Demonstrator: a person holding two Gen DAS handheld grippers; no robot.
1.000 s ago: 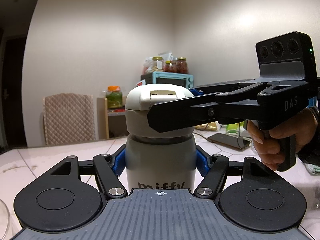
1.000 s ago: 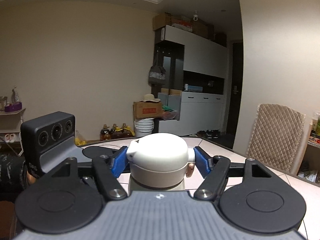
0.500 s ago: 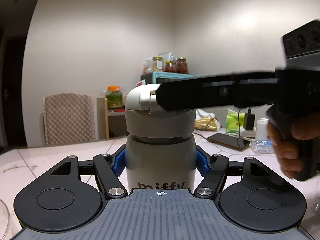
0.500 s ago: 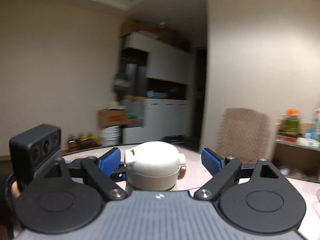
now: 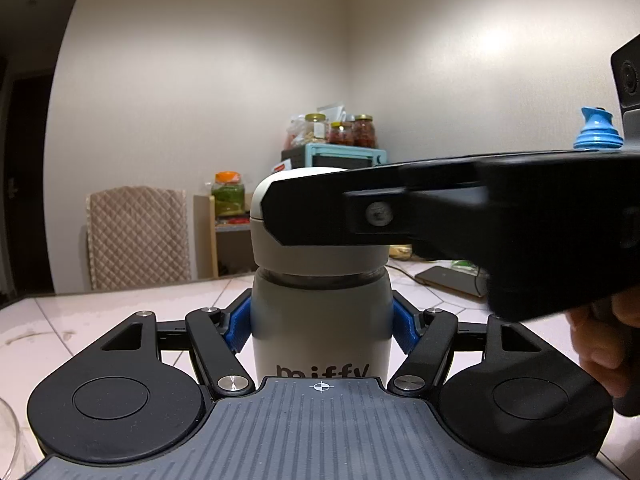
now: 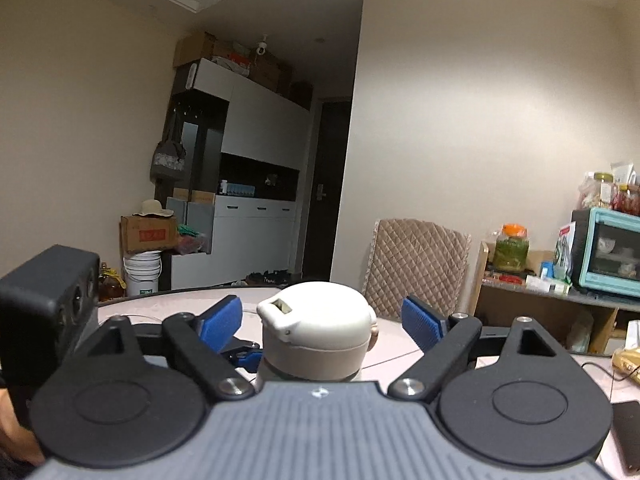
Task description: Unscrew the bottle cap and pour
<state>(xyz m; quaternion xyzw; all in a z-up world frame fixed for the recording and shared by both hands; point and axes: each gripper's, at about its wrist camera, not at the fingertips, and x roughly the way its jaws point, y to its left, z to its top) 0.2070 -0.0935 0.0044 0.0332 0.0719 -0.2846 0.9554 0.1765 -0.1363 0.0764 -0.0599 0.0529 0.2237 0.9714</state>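
A cream "miffy" bottle (image 5: pixel 320 320) stands upright on the table. My left gripper (image 5: pixel 320 322) is shut on its body, blue pads pressed to both sides. Its white and beige flip-top cap (image 6: pixel 320 332) sits on the bottle; it also shows in the left wrist view (image 5: pixel 312 256). My right gripper (image 6: pixel 322 322) is open at cap height, its blue pads (image 6: pixel 422 322) apart from the cap on both sides. In the left wrist view the right gripper's black finger (image 5: pixel 340 212) crosses in front of the cap.
A quilted chair (image 5: pixel 136 236) stands behind the table. A shelf holds jars (image 5: pixel 228 196) and a teal oven (image 5: pixel 340 158). A phone (image 5: pixel 452 280) and cables lie on the table at the right. A glass rim (image 5: pixel 10 436) shows at the lower left.
My right gripper let go of the cap, opened, and swung round the bottle to the right. The cap has turned with it. The left gripper and bottle have not moved.
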